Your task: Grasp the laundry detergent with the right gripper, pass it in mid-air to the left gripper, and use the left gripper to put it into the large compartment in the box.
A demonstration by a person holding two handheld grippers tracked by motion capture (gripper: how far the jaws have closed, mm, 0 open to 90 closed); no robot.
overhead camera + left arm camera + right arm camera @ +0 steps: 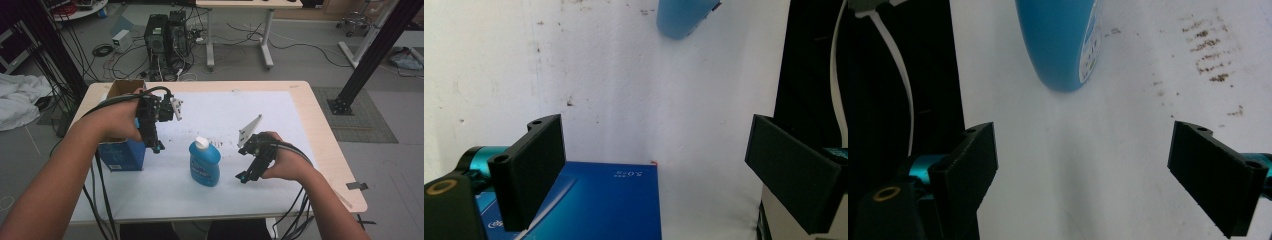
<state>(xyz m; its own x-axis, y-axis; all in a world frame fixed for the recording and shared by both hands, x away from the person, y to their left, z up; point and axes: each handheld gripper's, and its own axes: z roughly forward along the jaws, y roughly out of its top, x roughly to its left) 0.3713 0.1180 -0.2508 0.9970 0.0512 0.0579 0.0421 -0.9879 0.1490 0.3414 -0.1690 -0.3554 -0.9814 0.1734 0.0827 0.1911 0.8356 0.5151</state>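
High view: both grippers empty, bottle waiting between them

High view gives us the wooden table [320, 130] with its white sheet [225, 115], stained with small brown marks near the middle. At the left edge stands the blue box [122, 155], its cardboard flap open behind. Near the front centre stands the blue bottle [204, 162], upright, white cap on top, apart from the box and from both tools.

Our left gripper [157, 147] hangs over the box's right side, pointing down; in the left gripper view its jaws stand wide apart with nothing between them, the box's blue top below. Our right gripper [242, 176] sits low to the right of the bottle, tilted toward it. In the right gripper view [1083, 165] its jaws are likewise spread wide and empty, the bottle's rounded body ahead and off to the left.

We judge the step in hand to be reaching for the bottle with the right gripper. To do it well, we should swing the jaws until the bottle sits centred between them, come in level at mid-body where the flat sides offer purchase, and close gently, since the plastic may flex and the upright bottle could tip if nudged by one jaw first.
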